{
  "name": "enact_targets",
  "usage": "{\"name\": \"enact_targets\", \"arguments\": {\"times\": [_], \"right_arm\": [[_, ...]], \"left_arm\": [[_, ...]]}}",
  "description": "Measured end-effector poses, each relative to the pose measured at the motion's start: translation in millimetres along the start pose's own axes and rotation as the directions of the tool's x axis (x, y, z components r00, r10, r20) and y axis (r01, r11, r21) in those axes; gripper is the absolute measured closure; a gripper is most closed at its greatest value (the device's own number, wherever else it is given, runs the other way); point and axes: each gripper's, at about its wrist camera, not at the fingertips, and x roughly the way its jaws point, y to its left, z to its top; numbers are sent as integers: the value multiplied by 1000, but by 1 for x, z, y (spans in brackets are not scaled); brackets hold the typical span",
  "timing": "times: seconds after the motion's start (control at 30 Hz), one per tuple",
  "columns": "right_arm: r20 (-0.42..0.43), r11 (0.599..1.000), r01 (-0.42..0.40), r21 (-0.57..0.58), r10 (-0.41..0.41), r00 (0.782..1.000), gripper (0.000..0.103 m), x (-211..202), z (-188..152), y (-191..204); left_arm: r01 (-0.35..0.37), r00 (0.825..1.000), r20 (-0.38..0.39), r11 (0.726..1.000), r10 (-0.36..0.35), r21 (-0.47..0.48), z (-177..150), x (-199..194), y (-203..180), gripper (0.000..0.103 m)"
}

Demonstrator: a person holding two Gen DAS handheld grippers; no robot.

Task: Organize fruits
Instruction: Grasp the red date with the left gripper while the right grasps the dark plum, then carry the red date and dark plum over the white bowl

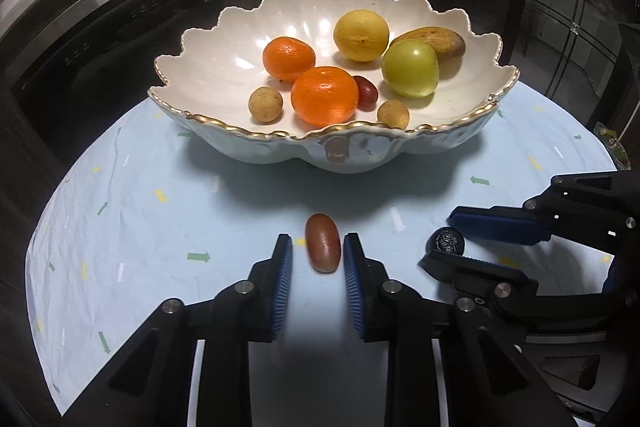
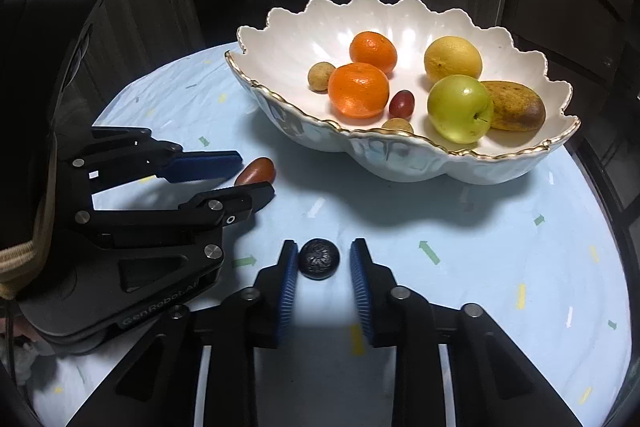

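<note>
left gripper (image 1: pixel 317 243): parted, fingers flank red date (image 1: pixel 323 248) on cloth (image 1: pixel 120 211), gaps both sides | right gripper (image 2: pixel 324 251): parted around dark fruit (image 2: pixel 319 259), left pad at or nearly touching it | bowl (image 1: pixel 248 143): just beyond, holds oranges, lemon, apple

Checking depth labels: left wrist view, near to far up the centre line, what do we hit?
left tool → red oblong fruit between its open fingers, on the tablecloth → bowl near rim → front orange → back orange → lemon
</note>
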Motion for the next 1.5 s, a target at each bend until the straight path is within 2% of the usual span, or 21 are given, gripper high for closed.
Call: {"name": "enact_targets", "arguments": {"times": [0.07, 0.27, 0.93, 1.5], "right_arm": [[1, 1000, -4, -2, 4, 1000, 80, 0, 0, 0], [2, 1000, -16, 4, 16, 1000, 81, -1, 0, -1], [29, 999, -52, -4, 52, 998, 81, -23, -1, -5], [76, 997, -76, -10, 77, 994, 81, -60, 3, -23]], "left_arm": [[3, 1000, -3, 1000, -3, -2, 0, 0, -1, 82], [-7, 1000, -8, 1000, 7, -18, -1, -2, -2, 85], [-48, 999, -4, 996, 48, -80, -6, -27, -8, 85], [-95, 994, 38, 983, 102, -159, 0, -64, -27, 85]]}}
